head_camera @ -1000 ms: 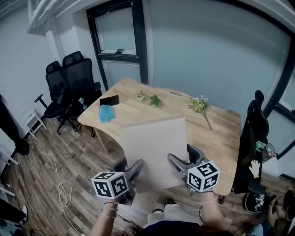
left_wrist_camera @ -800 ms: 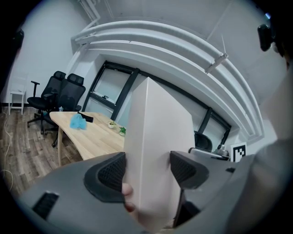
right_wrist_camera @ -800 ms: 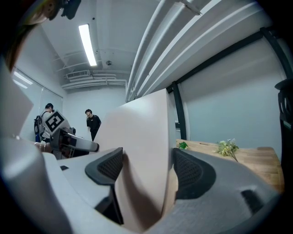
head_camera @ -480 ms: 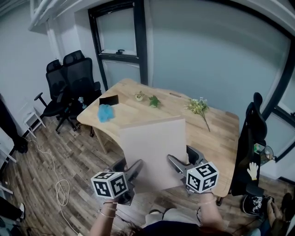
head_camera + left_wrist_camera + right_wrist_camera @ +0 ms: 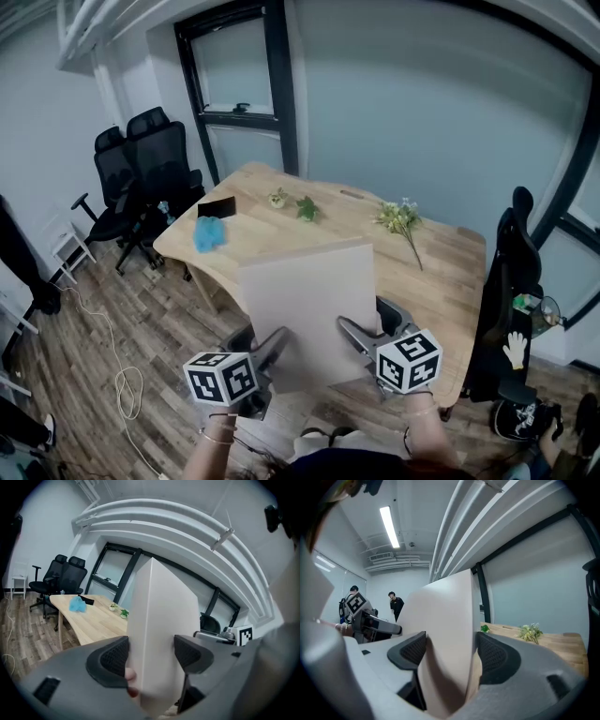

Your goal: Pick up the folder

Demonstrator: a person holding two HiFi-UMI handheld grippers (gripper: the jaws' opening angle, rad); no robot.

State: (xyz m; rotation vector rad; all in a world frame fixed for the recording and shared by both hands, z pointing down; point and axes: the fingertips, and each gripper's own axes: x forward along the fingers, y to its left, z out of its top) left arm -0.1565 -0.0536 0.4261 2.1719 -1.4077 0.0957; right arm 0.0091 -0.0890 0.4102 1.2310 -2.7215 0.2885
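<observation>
Gripping folder [image 5: 309,309] edges, seemingly clear above table [image 5: 450,272]

Grey hand-held grippers [image 5: 370,322], black-white marker cubes [image 5: 410,360]

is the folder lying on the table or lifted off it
Lifted: the folder hangs tilted in the air by the table, clamped at its lower edge by the left hand-held gripper and the right hand-held gripper.

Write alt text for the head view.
Left tongs and right tongs hold a beige folder in the air by its near edge, one at each side. Behind it, a wooden table bears a blue cloth and flowers.
</observation>
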